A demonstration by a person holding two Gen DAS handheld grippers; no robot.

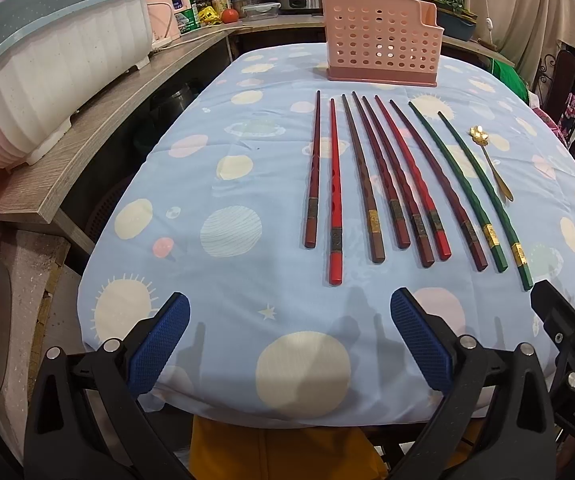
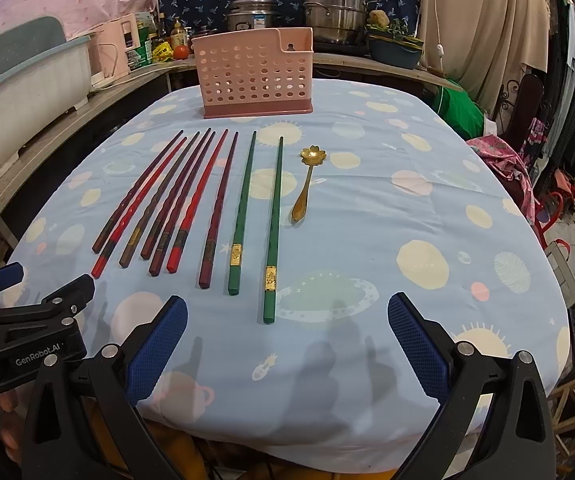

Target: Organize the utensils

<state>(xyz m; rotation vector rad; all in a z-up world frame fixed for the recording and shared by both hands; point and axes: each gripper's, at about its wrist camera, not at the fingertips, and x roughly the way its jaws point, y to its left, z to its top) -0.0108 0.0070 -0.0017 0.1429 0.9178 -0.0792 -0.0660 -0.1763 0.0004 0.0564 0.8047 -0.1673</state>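
Observation:
Several red and dark brown chopsticks (image 1: 367,176) (image 2: 175,204) lie side by side on the blue patterned tablecloth. Two green chopsticks (image 1: 463,184) (image 2: 259,216) lie to their right. A small gold flower-shaped spoon (image 1: 491,164) (image 2: 307,180) rests beside the green pair. A pink perforated utensil holder (image 1: 381,40) (image 2: 253,74) stands upright and looks empty at the far end of the table. My left gripper (image 1: 289,316) hangs open over the table's near edge, short of the chopstick ends. My right gripper (image 2: 287,318) is open too, close to the nearest green chopstick's end.
A white and teal dish rack (image 1: 47,76) (image 2: 19,92) sits on a wooden shelf (image 1: 99,120) to the left. Pots, bottles and a tomato line the back counter (image 2: 287,12). Clothes and a chair (image 2: 527,96) crowd the right side. The right gripper's body (image 1: 567,332) shows at the left wrist view's right edge.

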